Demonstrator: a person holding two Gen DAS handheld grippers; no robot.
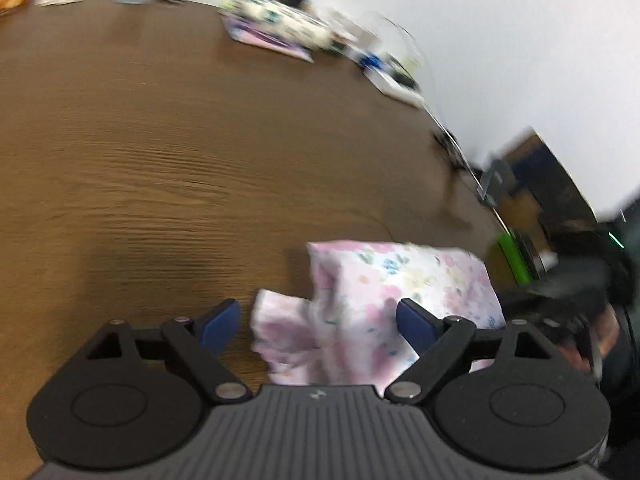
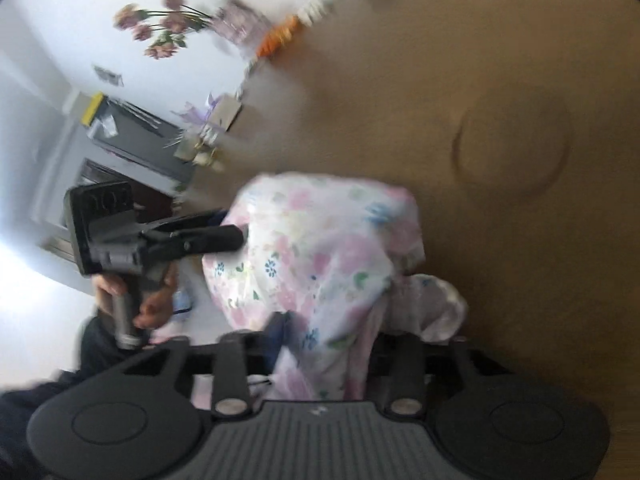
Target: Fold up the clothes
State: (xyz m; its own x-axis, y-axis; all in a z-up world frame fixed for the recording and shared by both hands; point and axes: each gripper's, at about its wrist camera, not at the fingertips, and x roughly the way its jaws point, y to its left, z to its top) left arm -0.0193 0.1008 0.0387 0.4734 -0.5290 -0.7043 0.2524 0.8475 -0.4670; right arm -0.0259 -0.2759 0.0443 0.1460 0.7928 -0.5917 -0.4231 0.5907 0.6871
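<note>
Plainly, the floral garment (image 1: 404,292) lies bunched on the brown wooden table (image 1: 160,160), pink and white with small blue and green flowers, just ahead of both grippers. In the left wrist view the left gripper (image 1: 320,324) stands with its blue-padded fingers (image 1: 222,324) spread wide; a crumpled edge of the cloth lies between them, but the pads do not press on it. One pad sits over bare table, the other over the cloth.

In the right wrist view the right gripper (image 2: 320,340) is close over the same garment (image 2: 320,248), and a fold of fabric runs down between its fingers (image 2: 276,340), hiding much of them. The fingers are partly apart; whether they pinch the cloth cannot be told through the blur. The left gripper (image 2: 236,236) shows here from the side, held by a hand (image 2: 152,304) on its handle, its tip touching or just beside the cloth's edge.

Along the far edge of the table, against the white wall (image 1: 480,40), lies a blurred row of clutter: a pink flat item (image 1: 268,38) under a patterned bundle (image 1: 288,20), then white and blue packages (image 1: 384,68). Well apart from the garment, none of it stands in the way. The right wrist view also shows pink flowers (image 2: 160,28) by the wall, something orange (image 2: 280,36), and a faint round mark (image 2: 512,148) on the tabletop. No container's contents can be made out.
</note>
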